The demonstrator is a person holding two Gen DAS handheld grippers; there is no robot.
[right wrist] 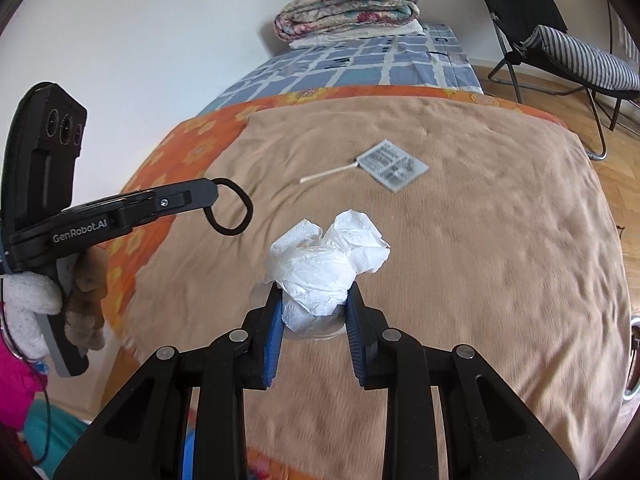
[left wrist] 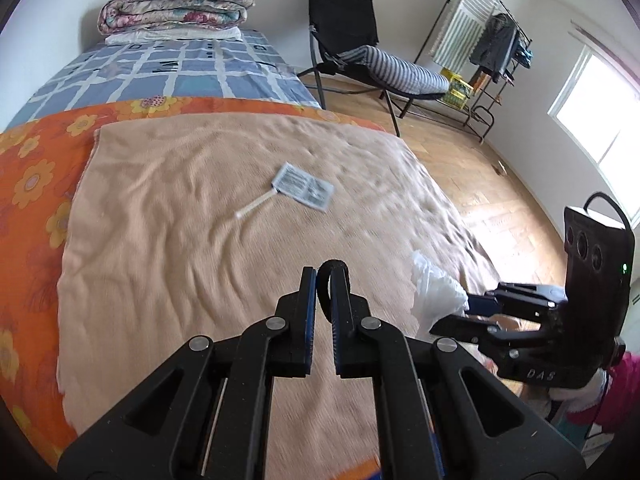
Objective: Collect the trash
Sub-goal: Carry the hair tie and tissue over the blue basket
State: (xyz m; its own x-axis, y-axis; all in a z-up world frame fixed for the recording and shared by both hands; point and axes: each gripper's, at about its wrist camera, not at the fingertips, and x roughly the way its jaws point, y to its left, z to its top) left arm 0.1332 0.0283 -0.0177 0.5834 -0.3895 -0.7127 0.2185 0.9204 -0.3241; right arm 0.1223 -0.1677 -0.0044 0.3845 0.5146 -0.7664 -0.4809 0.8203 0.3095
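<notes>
My left gripper [left wrist: 325, 276] is shut on a black hair tie [left wrist: 333, 267], held above the tan blanket; it also shows in the right wrist view [right wrist: 214, 192] with the hair tie's loop [right wrist: 234, 210] hanging from its tip. My right gripper [right wrist: 314, 300] is shut on a crumpled white tissue [right wrist: 328, 264] with something clear under it; it shows in the left wrist view [left wrist: 460, 312] holding the tissue [left wrist: 436, 292]. A grey printed sachet [left wrist: 303, 186] [right wrist: 394, 168] and a white cotton swab [left wrist: 256, 205] [right wrist: 328, 173] lie on the blanket further ahead.
The tan blanket [left wrist: 180, 260] covers an orange flowered sheet [left wrist: 32, 184] on the bed. A folded quilt [left wrist: 176, 2] sits at the bed's far end. A black chair [left wrist: 360, 52] and a clothes rack [left wrist: 488, 44] stand on the wooden floor to the right.
</notes>
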